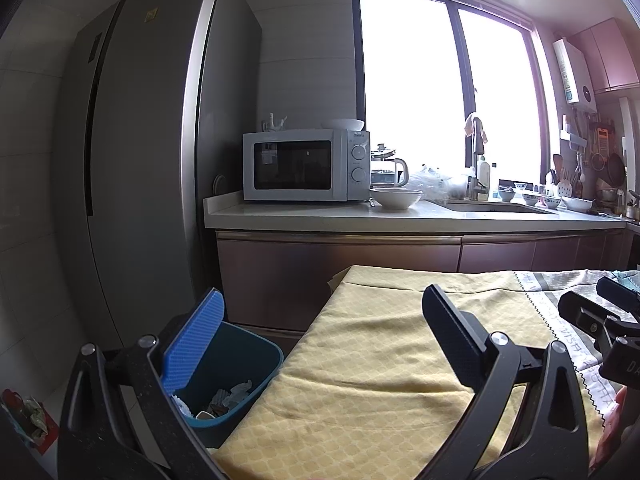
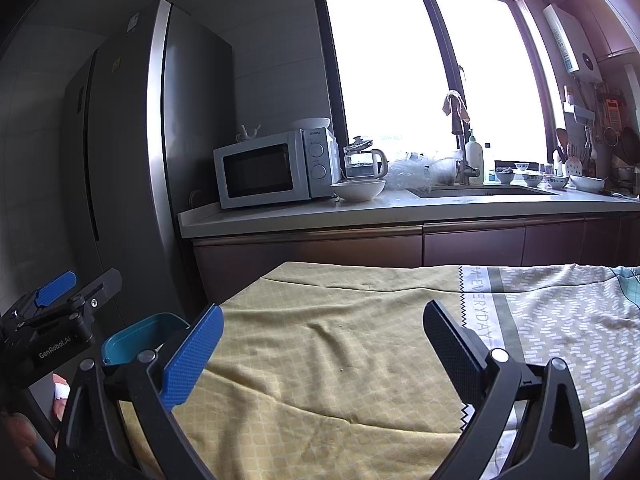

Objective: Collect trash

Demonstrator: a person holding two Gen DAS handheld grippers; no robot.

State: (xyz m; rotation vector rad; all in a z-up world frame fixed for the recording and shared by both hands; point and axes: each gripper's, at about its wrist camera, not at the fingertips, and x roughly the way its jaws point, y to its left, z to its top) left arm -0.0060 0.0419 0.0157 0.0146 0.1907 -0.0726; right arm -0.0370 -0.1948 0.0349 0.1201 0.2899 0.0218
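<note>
We hold the left tool (image 1: 320, 344) spread wide and empty above the yellow cloth (image 1: 360, 360), and the right tool (image 2: 322, 344) likewise wide and empty. Just beside the cloth's left edge stands the blue bin (image 1: 228, 384) with crumpled trash (image 1: 232, 396) inside. Farther off, a counter (image 2: 400, 210) carries a microwave (image 2: 276, 166), a white bowl (image 2: 358, 189) and a sink (image 2: 480, 191).

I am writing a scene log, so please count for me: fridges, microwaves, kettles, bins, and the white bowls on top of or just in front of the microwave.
fridge: 1
microwave: 1
kettle: 1
bin: 1
bowls: 2, one on top, one in front
Total: 6
</note>
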